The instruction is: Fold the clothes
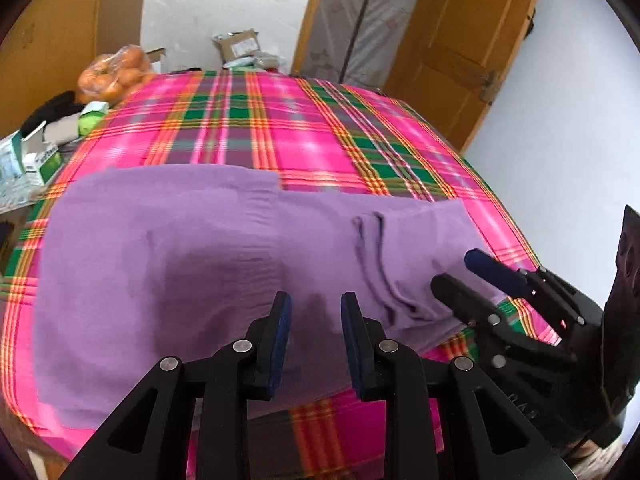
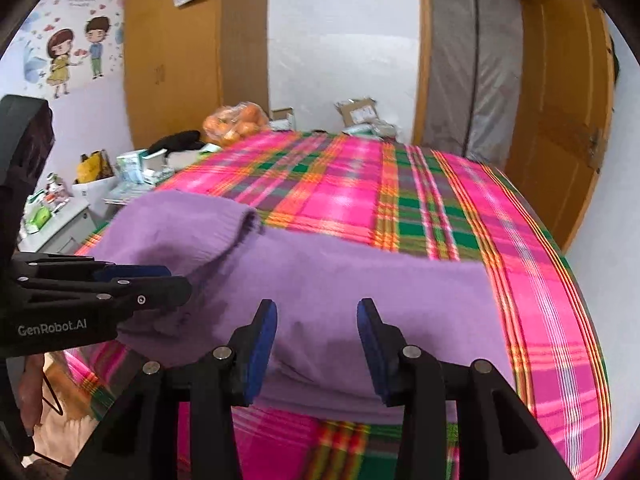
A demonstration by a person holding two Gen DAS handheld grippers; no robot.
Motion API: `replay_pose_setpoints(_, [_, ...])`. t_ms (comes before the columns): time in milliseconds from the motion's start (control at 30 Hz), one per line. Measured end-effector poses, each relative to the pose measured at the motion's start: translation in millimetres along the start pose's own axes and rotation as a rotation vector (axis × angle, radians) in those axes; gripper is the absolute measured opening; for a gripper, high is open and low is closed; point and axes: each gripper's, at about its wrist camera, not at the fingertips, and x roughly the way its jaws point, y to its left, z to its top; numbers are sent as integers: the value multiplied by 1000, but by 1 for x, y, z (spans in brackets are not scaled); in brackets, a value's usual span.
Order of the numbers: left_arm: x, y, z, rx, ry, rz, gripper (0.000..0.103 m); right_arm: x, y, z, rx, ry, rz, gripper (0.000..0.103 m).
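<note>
Inspecting: purple sweater lies flat on the bed. We hold left gripper and right gripper apart, empty, above its near hem. Advise pinching both hem corners evenly, folding toward 12 o'clock.

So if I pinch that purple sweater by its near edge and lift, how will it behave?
The purple sweater looks like soft knit and already wrinkles near the right tool, so it will probably sag rather than hold shape. Its fuzzy surface should grip the pads fairly well. It may drag on the plaid bedcover and bunch rather than slide.
</note>
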Motion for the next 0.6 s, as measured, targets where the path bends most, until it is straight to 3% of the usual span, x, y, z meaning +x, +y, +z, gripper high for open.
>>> replay_pose_setpoints(100, [-17, 15, 1, -15, -25, 50, 27, 2, 18, 7, -30, -7, 28, 42])
replay_pose_setpoints(333, [-54, 58, 2, -87, -69, 82, 27, 5, 56, 20, -98, -34, 98, 42])
replay_pose_setpoints(600, [-64, 122, 0, -205, -53, 189, 27, 29, 109, 23, -175, 0, 220, 42])
